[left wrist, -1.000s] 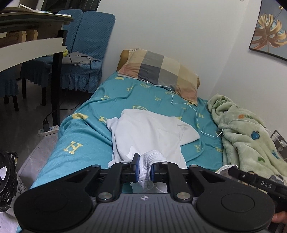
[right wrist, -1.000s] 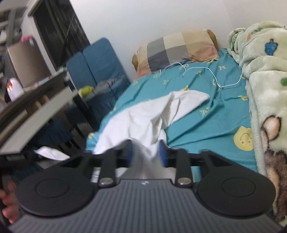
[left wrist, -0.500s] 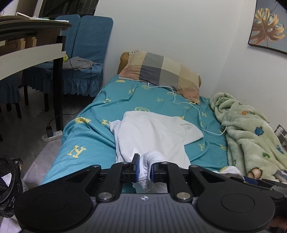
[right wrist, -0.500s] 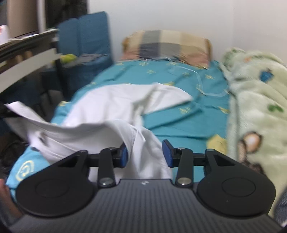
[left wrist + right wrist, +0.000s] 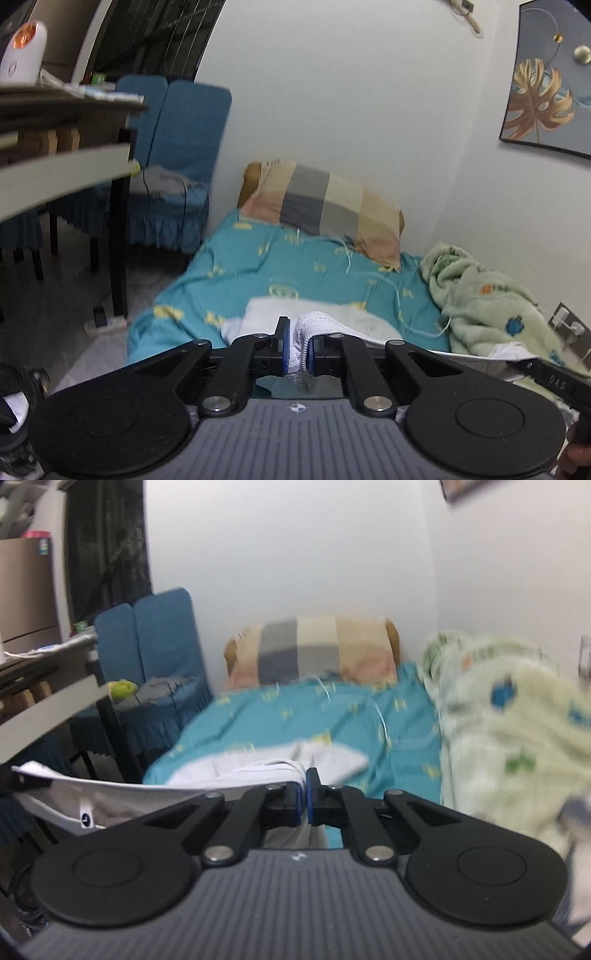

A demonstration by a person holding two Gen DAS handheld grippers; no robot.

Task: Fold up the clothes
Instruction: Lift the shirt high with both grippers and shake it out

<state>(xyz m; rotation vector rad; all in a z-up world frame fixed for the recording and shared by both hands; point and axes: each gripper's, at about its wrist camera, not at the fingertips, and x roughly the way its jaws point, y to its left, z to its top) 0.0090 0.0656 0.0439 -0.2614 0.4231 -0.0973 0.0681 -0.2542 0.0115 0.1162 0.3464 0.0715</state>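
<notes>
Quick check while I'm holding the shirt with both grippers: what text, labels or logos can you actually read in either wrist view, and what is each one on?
"DAS": on the black bar at the lower right of the left wrist view.
Small tag on the white garment: too small to read.
Yellow marks on the teal bedsheet: blurred, unreadable.
Cardboard box label: blurred, unreadable.

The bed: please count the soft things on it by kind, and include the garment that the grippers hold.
White garment, held by left gripper and right gripper: 1
Checked pillow: 1
Green blanket: 1
Teal sheet: 1
Total: 4
</notes>
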